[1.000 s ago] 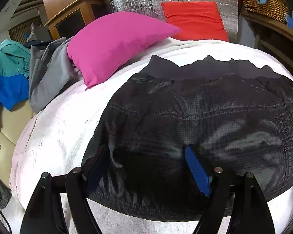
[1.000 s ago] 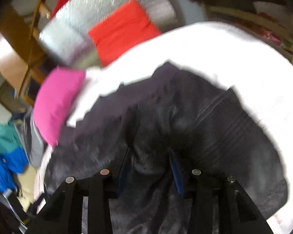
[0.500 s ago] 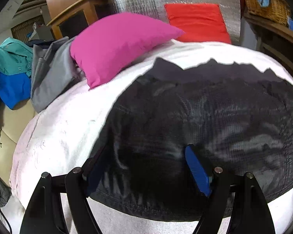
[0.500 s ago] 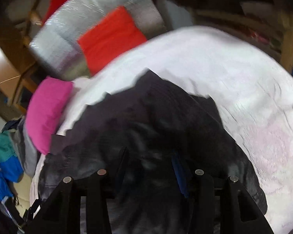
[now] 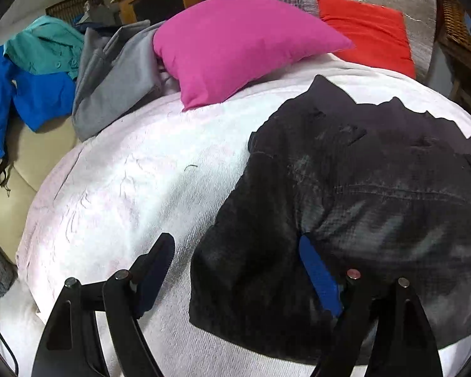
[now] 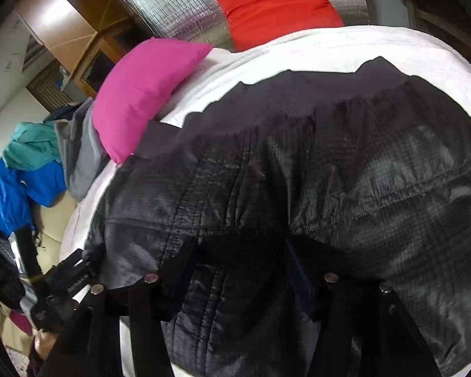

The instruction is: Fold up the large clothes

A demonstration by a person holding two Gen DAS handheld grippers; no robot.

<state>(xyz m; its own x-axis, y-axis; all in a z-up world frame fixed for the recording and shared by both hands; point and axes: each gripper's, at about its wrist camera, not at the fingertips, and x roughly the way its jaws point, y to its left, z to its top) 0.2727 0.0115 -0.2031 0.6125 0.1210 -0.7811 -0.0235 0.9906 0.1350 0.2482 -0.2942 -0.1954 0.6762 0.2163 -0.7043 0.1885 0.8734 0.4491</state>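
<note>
A black quilted jacket (image 5: 361, 207) lies folded on the white bed cover (image 5: 135, 182). It also fills the right wrist view (image 6: 298, 188), ribbed hem at the far side. My left gripper (image 5: 235, 267) is open and empty, low over the jacket's left edge, its right blue pad on the fabric, its left finger over the white cover. My right gripper (image 6: 238, 270) is open, hovering close above the jacket; its fingers stand apart with dark fabric below them, nothing pinched.
A pink pillow (image 5: 235, 44) and a red pillow (image 5: 370, 28) sit at the head of the bed. Grey, teal and blue clothes (image 5: 47, 72) are heaped at the left. A wicker basket (image 5: 458, 22) stands far right. The left gripper shows at the lower left of the right wrist view (image 6: 62, 282).
The left gripper shifted left, off the jacket's middle to its left edge. The right gripper swung over the jacket and settled, the fabric now lying flatter.
</note>
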